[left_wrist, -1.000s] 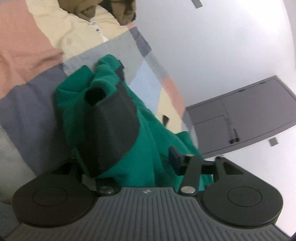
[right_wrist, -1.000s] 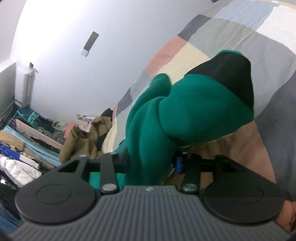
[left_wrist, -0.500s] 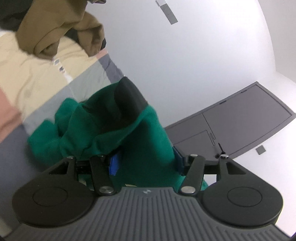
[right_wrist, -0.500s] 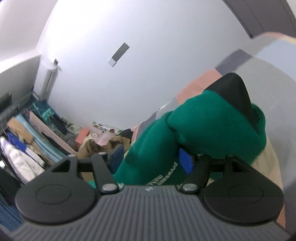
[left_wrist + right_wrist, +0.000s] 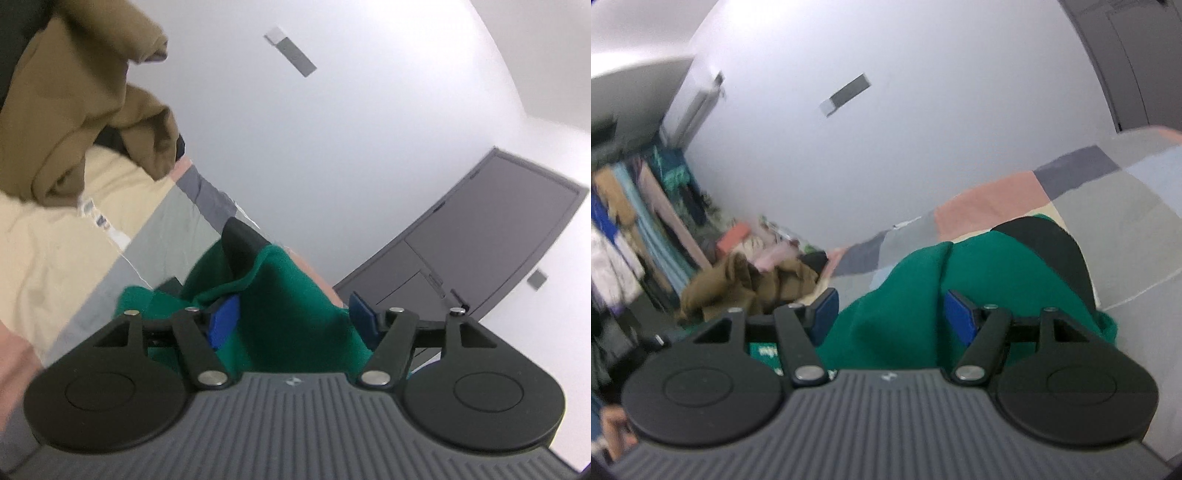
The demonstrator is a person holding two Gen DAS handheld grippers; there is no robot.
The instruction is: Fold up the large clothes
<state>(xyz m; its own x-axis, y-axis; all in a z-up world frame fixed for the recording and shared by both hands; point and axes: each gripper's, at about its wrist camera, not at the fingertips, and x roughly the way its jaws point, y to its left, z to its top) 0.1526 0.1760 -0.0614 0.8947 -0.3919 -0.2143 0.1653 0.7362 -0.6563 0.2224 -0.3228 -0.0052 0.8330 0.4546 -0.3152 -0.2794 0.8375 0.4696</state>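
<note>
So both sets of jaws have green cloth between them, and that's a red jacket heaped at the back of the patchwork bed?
Not red. The heaped jacket is brown, as the left wrist view shows. Green garment does sit between both sets of jaws, on the patchwork bed cover.

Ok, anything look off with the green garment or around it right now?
The green garment is bunched and creased between both tools rather than spread flat. A brown garment lies heaped on the patchwork bedspread beyond it. No damage is visible.

A crumpled brown fabric garment (image 5: 74, 110) lies on a patchwork bedspread of beige, grey and pink squares (image 5: 48, 236). A grey panelled door (image 5: 491, 236) breaks the plain white wall (image 5: 923, 129). Hanging clothes (image 5: 631, 229) crowd one side.
</note>
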